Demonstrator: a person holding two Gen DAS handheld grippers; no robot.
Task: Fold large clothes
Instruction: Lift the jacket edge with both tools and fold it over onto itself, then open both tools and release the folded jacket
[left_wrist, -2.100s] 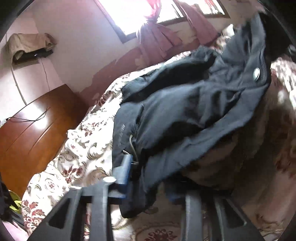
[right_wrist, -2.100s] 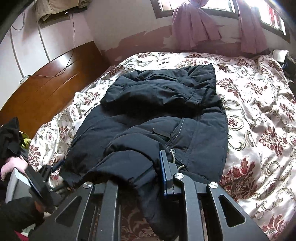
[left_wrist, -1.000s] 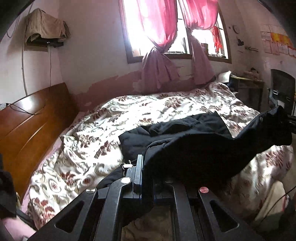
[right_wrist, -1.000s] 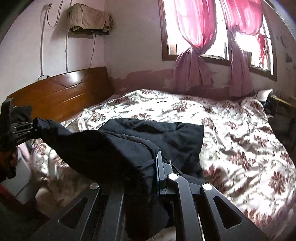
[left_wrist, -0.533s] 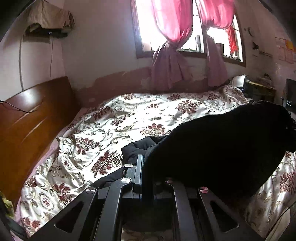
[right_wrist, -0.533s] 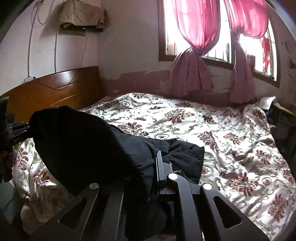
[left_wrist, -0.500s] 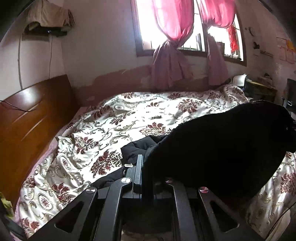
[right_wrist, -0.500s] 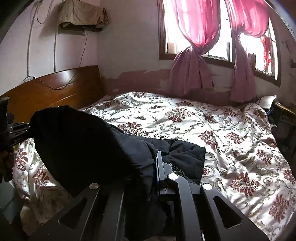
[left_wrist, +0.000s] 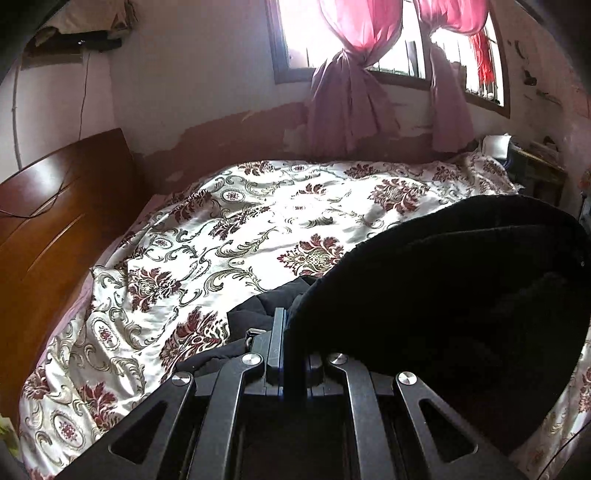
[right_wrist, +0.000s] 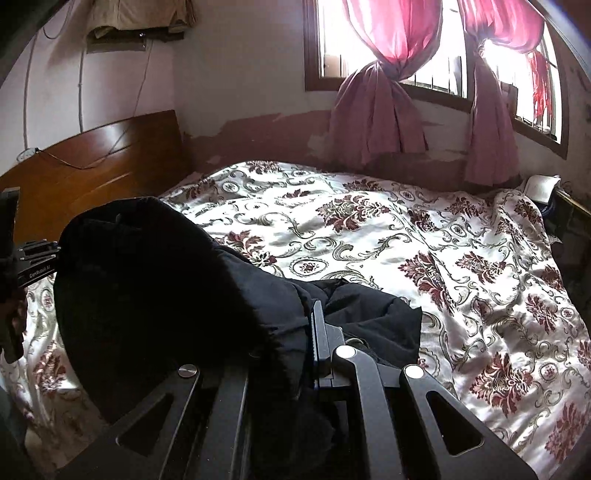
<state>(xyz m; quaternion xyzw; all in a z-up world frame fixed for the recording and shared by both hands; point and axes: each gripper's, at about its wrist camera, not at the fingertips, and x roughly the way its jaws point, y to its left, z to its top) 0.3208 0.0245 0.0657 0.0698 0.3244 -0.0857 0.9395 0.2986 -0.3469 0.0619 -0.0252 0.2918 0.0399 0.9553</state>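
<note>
Jacket (left_wrist: 461, 295), black and bulky, hung stretched between both grippers above the near edge of the floral bedspread (left_wrist: 229, 229), its lower part trailing onto the cover just ahead of the fingers. The left gripper (left_wrist: 293, 354) was clamped on one edge of the fabric, and the right gripper (right_wrist: 295, 354) pinched the opposite edge.

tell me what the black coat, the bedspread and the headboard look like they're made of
Black coat: looks like matte woven synthetic, maybe padded; it bulges thickly and reflects almost nothing. Fibre cannot be told.
Bedspread: probably satin-like fabric, printed or woven with maroon florals and grey scrolls; its folds show bright sheen.
Headboard: seemingly varnished wood or veneer; reddish brown with glossy highlights.
</note>
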